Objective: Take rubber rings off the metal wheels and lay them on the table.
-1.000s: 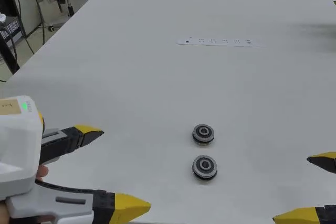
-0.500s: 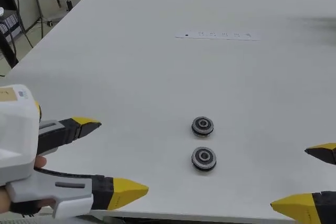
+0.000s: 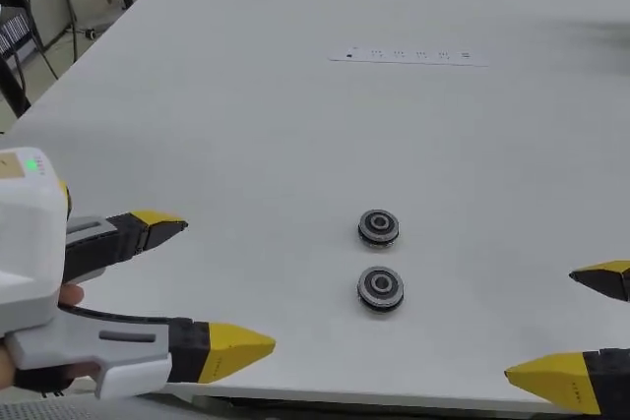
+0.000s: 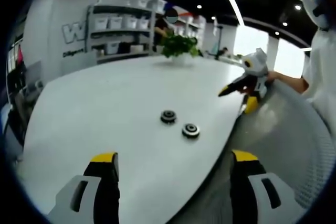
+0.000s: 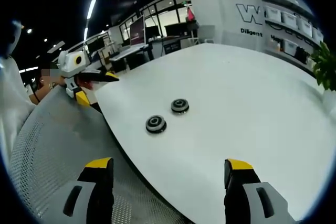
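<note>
The near wheel lies flat on the table, close to the table's front edge. The far wheel sits just behind the near wheel, not touching it. Each wheel carries a dark rubber ring around its rim, so we judge the task to be at its very start, in the approach before the first grasp.

The left gripper hangs well to the left of the near wheel, over the table's front edge. Its jaws are spread wide and hold nothing. The right gripper stands well to the right of the near wheel, its jaws likewise wide and empty. In both gripper views the near wheel sits ahead and between the yellow tips, well apart from them.

We reckon the next move calls for both grippers to close in on the near wheel. One would pin the metal body and the other would nip the thin edge of the ring and peel it off. The ring looks snug and the table smooth, so the wheel may slide if it is not held firmly.

A power strip lies far beyond the near wheel.
</note>
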### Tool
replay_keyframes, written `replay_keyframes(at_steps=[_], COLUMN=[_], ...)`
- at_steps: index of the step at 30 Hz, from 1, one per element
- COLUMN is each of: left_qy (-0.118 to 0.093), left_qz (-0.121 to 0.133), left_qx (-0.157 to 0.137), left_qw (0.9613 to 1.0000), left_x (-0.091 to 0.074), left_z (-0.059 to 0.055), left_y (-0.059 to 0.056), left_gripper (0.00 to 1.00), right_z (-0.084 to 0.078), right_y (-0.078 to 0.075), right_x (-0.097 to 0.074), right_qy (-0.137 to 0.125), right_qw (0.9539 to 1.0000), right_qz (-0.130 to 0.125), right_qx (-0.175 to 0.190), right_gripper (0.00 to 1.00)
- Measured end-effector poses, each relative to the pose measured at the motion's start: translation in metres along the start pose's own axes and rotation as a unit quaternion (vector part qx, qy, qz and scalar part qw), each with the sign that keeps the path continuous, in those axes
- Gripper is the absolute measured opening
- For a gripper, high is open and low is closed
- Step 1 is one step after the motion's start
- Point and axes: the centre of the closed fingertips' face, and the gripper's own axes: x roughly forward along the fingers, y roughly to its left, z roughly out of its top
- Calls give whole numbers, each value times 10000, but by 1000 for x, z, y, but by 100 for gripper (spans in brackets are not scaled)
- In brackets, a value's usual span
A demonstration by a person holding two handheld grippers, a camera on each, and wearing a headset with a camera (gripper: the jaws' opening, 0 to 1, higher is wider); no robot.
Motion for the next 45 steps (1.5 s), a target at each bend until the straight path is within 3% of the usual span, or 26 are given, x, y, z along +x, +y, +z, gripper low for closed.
replay_keyframes(at_steps=[33,45], left_qy=[61,76], left_qz=[-83,-120], left_qx=[54,74], left_qw=[9999,9999], left_x=[1,1], left_z=[-1,-1], left_y=[-3,-5], left_gripper=[88,87], right_z=[-7,-3], right_y=[2,2], right_x=[2,1], right_qy=[193,94], right_qw=[9998,9999], right_qz=[73,62], right_qx=[-58,-10], right_gripper=[85,85])
